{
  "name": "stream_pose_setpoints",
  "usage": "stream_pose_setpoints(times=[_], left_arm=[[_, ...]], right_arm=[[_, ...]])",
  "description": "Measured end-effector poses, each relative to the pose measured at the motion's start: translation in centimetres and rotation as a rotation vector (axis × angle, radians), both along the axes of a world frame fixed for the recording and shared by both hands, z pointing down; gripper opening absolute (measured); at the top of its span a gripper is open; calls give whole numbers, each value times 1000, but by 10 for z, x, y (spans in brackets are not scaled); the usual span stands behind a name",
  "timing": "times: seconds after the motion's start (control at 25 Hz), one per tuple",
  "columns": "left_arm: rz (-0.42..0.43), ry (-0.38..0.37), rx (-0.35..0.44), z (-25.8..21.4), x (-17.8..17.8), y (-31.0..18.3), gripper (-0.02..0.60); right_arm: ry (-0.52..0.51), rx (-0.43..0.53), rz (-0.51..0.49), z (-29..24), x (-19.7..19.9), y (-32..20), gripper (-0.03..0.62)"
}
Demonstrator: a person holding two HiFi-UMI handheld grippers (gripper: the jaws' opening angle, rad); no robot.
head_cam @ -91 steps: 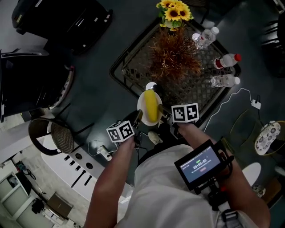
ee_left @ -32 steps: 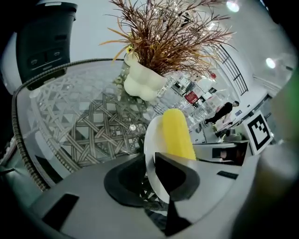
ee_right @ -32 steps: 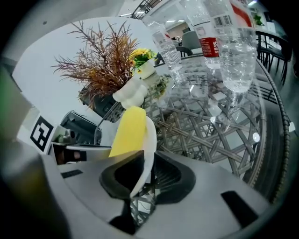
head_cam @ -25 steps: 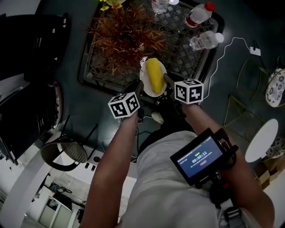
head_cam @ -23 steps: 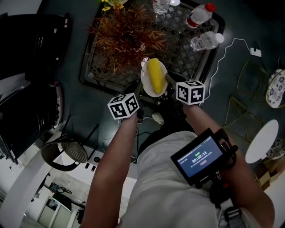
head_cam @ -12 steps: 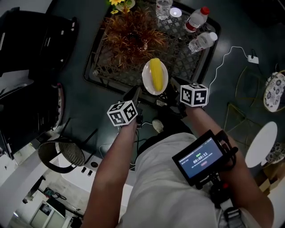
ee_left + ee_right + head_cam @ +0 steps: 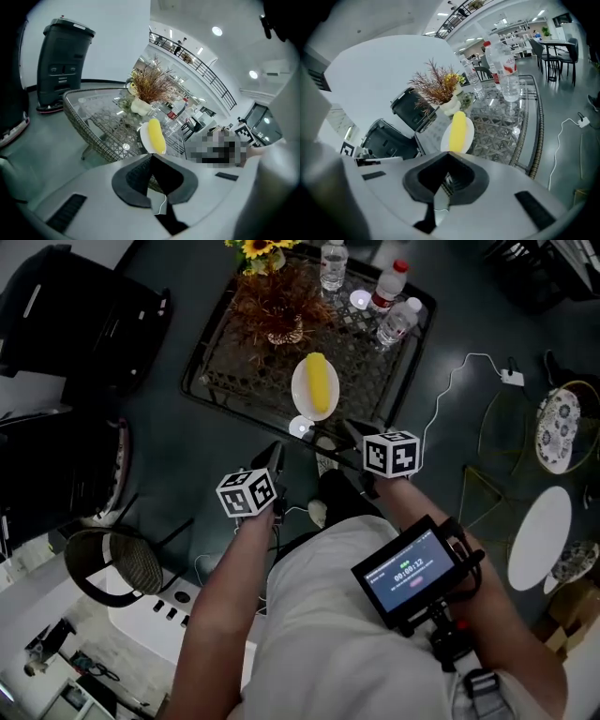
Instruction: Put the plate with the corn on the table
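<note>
A white plate (image 7: 302,396) with a yellow corn cob (image 7: 319,382) lies on the glass-topped wicker table (image 7: 217,381), near its front edge. My left gripper (image 7: 274,455) is shut with nothing in it, back from the table edge and to the left of the plate. On the other side my right gripper (image 7: 349,431) is also shut and holds nothing, just short of the edge. In the left gripper view the corn (image 7: 155,136) and plate (image 7: 142,138) lie past the jaw tips of the gripper (image 7: 150,155). The right gripper view shows the corn (image 7: 459,131) beyond the gripper (image 7: 449,153).
A vase of dried twigs and sunflowers (image 7: 273,298) stands at the table's far side, with several water bottles (image 7: 395,319) at the far right. A white cable (image 7: 456,374) runs over the floor on the right. Black seats (image 7: 84,306) stand left, a wicker stool (image 7: 114,559) lower left.
Both grippers earlier held the plate by its edges over the table's front. Now the plate lies on the table and both grippers have let go and drawn back toward me.
</note>
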State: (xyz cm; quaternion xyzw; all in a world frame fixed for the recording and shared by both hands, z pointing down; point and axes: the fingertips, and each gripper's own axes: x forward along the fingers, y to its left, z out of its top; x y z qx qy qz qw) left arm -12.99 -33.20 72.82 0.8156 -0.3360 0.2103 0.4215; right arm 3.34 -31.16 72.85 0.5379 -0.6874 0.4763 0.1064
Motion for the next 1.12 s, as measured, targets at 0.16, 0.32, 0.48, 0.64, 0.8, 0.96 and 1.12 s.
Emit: stream_pose_setpoints(times=[0.16, 0.32, 0.48, 0.64, 0.8, 0.96, 1.12], left_arm=[[12, 20, 26, -16, -17, 30, 6], [38, 34, 49, -30, -29, 61, 6], [34, 46, 74, -46, -37, 82, 6], [38, 69, 140, -72, -42, 93, 6], [76, 95, 219, -103, -44, 108, 6], [83, 116, 284, -125, -47, 117, 6], [96, 127, 313, -140, -51, 140, 6]], right_arm=[[0, 31, -20, -20, -11, 23, 8], [11, 73, -52, -44, -19, 41, 6], [15, 108, -75, -67, -22, 58, 6], [6, 144, -90, -85, -32, 72, 6], [1, 172, -89, -99, -36, 90, 6], [-4, 223, -99, -116, -40, 101, 7], [-21, 264, -111, -134, -48, 123, 6]])
